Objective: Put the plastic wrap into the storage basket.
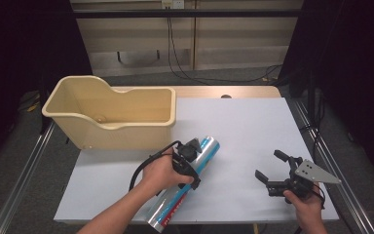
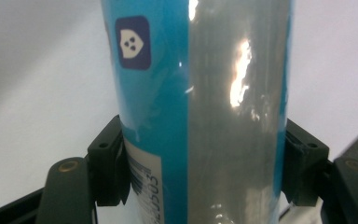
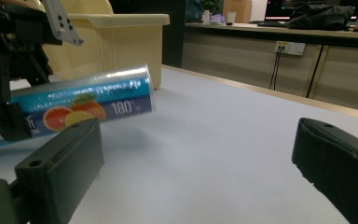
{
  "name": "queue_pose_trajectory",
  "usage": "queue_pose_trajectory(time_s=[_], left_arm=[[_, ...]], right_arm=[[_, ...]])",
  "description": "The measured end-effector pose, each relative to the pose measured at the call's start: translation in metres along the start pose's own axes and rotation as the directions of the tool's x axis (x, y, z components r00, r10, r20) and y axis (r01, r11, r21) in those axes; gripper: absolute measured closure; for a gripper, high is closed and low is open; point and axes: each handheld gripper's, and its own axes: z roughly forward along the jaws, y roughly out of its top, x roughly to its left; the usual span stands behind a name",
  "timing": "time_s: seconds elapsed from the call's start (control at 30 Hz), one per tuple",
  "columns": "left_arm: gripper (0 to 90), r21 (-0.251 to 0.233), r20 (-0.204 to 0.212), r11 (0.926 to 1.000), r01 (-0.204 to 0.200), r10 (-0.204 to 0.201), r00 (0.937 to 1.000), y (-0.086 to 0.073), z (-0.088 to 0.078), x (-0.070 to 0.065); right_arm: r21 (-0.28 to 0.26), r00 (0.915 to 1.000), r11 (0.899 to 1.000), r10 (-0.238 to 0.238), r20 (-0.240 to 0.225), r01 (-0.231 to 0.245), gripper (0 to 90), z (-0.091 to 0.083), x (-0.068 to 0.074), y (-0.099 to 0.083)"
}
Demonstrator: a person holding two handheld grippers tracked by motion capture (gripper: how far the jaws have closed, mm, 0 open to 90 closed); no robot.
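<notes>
L hand-held gripper (image 1: 189,163) pinching foil-wrap roll (image 1: 191,181) across its mid, roll lying on desk (image 1: 253,126) near beige bin (image 1: 109,114), prob for lift-in; R hand-held gripper (image 1: 272,168) spread, idle.

A shiny roll (image 2: 200,112) stood up the middle, blue on one side and silver on the other. The left gripper (image 2: 200,163) had one black jaw pressed against each side of the roll, low down. A dark blue badge (image 2: 132,43) sat near the roll's top. Behind the roll was a white table (image 2: 42,93).
</notes>
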Motion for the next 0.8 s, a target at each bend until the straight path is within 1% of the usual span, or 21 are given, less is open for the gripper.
queue_pose_trajectory(time_s=[0.03, 0.07, 0.13, 0.2, 0.37, 0.47, 0.5, 0.6, 0.67, 0.7, 0.73, 0.8], left_arm=[[31.4, -0.006, 0.005, 1.0000, -0.007, 0.007, 1.0000, 0.000, -0.004, 0.001], [31.4, -0.012, 0.001, 0.9997, -0.023, 0.023, 0.9997, 0.000, -0.008, 0.002], [31.5, -0.026, -0.002, 0.9990, -0.036, 0.036, 0.9993, -0.001, -0.015, 0.005], [31.6, -0.038, -0.013, 0.9975, -0.060, 0.059, 0.9982, -0.001, -0.022, 0.008], [31.8, -0.052, -0.009, 0.9955, -0.079, 0.078, 0.9969, -0.003, -0.032, 0.014], [31.9, -0.064, -0.009, 0.9947, -0.080, 0.079, 0.9968, -0.003, -0.035, 0.015], [31.9, -0.071, 0.001, 0.9940, -0.083, 0.083, 0.9965, -0.004, -0.035, 0.016], [31.8, -0.087, -0.002, 0.9935, -0.074, 0.074, 0.9973, -0.006, -0.026, 0.016], [31.8, -0.077, -0.011, 0.9946, -0.069, 0.069, 0.9976, -0.007, -0.015, 0.014], [31.8, -0.066, -0.013, 0.9956, -0.067, 0.066, 0.9977, -0.007, -0.009, 0.014], [31.8, -0.055, -0.025, 0.9961, -0.069, 0.068, 0.9974, -0.007, -0.002, 0.013], [31.8, -0.014, -0.032, 0.9973, -0.072, 0.072, 0.9969, -0.006, 0.010, 0.012]], right_arm=[[0.000, 1.0000, 1.000, 0.000, 0.000, 0.000, 1.3, 0.000, 0.000, 0.000], [-0.001, 1.0000, 1.000, 0.002, -0.001, -0.002, 1.3, 0.000, 0.000, 0.000], [-0.001, 1.0000, 1.000, 0.000, 0.001, 0.000, 1.3, 0.000, 0.000, 0.000], [0.001, 1.0000, 1.000, 0.000, 0.001, 0.000, 1.2, 0.000, 0.000, 0.000], [0.000, 1.0000, 1.000, -0.001, 0.001, 0.001, 1.2, 0.000, 0.000, 0.000], [0.000, 1.0000, 1.000, -0.002, 0.001, 0.002, 1.2, 0.001, 0.000, 0.000], [-0.001, 1.0000, 1.000, -0.001, 0.001, 0.001, 1.2, 0.001, 0.000, 0.000], [-0.003, 1.0000, 1.000, 0.000, 0.001, 0.000, 1.2, 0.001, 0.000, 0.000], [-0.001, 1.0000, 1.000, 0.000, -0.003, 0.000, 1.2, 0.001, 0.000, 0.000], [0.000, 1.0000, 1.000, -0.002, -0.003, 0.002, 1.2, 0.001, 0.000, 0.000], [0.000, 1.0000, 1.000, -0.001, -0.003, 0.001, 1.2, 0.001, 0.000, 0.000], [0.000, 1.0000, 1.000, -0.001, -0.002, 0.001, 1.2, 0.000, 0.000, 0.000]])
